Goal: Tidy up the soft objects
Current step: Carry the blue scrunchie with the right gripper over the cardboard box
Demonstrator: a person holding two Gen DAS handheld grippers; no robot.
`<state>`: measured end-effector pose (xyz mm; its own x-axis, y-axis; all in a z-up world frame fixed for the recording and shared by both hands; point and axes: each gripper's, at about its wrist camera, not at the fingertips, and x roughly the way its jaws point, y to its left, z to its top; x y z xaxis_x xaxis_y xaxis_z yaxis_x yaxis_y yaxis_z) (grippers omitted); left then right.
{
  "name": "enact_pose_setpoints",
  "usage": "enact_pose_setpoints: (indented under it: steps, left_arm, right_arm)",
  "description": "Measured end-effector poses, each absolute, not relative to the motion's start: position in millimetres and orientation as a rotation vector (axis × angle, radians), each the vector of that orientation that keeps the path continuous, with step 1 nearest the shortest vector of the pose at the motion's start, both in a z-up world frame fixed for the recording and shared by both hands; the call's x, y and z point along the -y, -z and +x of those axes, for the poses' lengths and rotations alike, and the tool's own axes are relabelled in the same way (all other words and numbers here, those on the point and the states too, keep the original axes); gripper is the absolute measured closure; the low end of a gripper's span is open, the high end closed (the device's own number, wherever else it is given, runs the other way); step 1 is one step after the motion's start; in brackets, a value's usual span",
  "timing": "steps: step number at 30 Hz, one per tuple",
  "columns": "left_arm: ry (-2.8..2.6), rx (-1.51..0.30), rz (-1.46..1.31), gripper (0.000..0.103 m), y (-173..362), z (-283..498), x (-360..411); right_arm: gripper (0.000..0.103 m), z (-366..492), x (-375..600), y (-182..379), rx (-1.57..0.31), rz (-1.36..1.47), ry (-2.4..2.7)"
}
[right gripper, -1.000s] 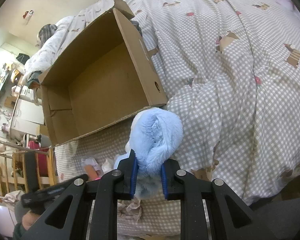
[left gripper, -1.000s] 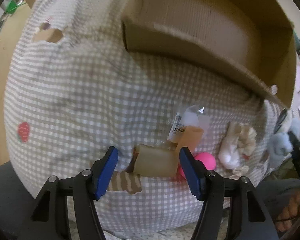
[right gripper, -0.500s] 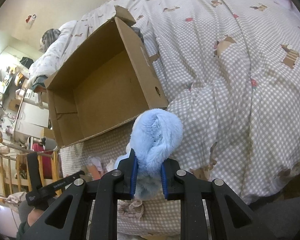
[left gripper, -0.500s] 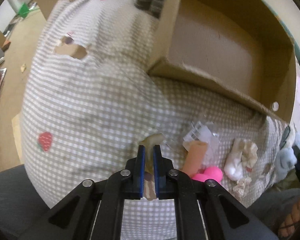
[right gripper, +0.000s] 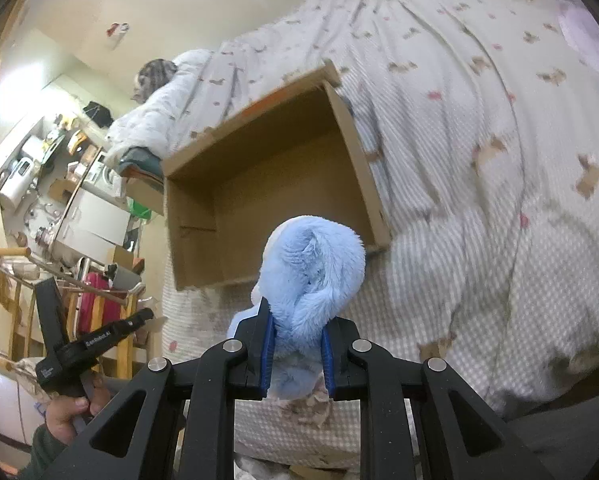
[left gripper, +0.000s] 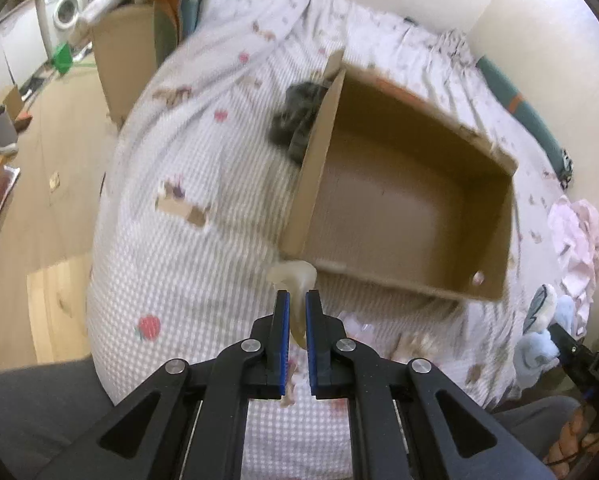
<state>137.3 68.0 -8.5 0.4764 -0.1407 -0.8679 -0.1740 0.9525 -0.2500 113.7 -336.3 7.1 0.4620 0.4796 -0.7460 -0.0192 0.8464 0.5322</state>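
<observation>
Both loads sit pinched and lifted clear of the bed (left gripper: 187,272) for dropping into the cardboard box (right gripper: 271,200) at twelve o'clock: the left hand-held gripper (left gripper: 295,308) is clamped on a beige sock (left gripper: 293,280), the right hand-held gripper (right gripper: 297,332) on a blue plush toy (right gripper: 313,264).

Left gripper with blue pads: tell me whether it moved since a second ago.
Yes. The left gripper rose from the bedspread toward the open cardboard box, now shut on a beige soft piece.

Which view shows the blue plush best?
Right wrist view: the blue plush fills the centre, clamped in the right gripper, fur sharp. The left wrist view catches it only small at the right edge, partly behind the gripper.
</observation>
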Motion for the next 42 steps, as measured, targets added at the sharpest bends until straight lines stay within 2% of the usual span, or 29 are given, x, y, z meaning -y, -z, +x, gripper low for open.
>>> enact_pose_setpoints:
  steps: [10, 14, 19, 24, 26, 31, 42]
  left_arm:
    - [0.027, -0.968, -0.217, 0.096, -35, 179, -41]
    - [0.038, -0.946, -0.185, 0.096, -40, 207, -31]
    - [0.045, -0.932, -0.144, 0.096, -33, 233, -19]
    - [0.076, -0.968, -0.130, 0.096, -5, 249, -7]
    - [0.073, -0.967, -0.106, 0.096, 7, 254, -3]
    - [0.067, -1.009, -0.095, 0.096, 33, 260, -2]
    - [0.064, -1.036, -0.034, 0.095, 57, 258, 13]
  right_arm:
    - [0.082, 156, 318, -56, -0.922, 0.423, -0.332]
    - [0.082, 176, 308, -58, -0.886, 0.418, -0.341]
    - [0.082, 202, 295, -42, -0.903, 0.411, -0.341]
    - [0.082, 211, 289, 0, -0.903, 0.466, -0.384]
    - [0.082, 218, 286, 16, -0.963, 0.461, -0.346]
    - [0.082, 223, 273, 19, -0.959, 0.354, -0.335]
    - [0.081, 238, 255, 56, -1.139, 0.294, -0.320]
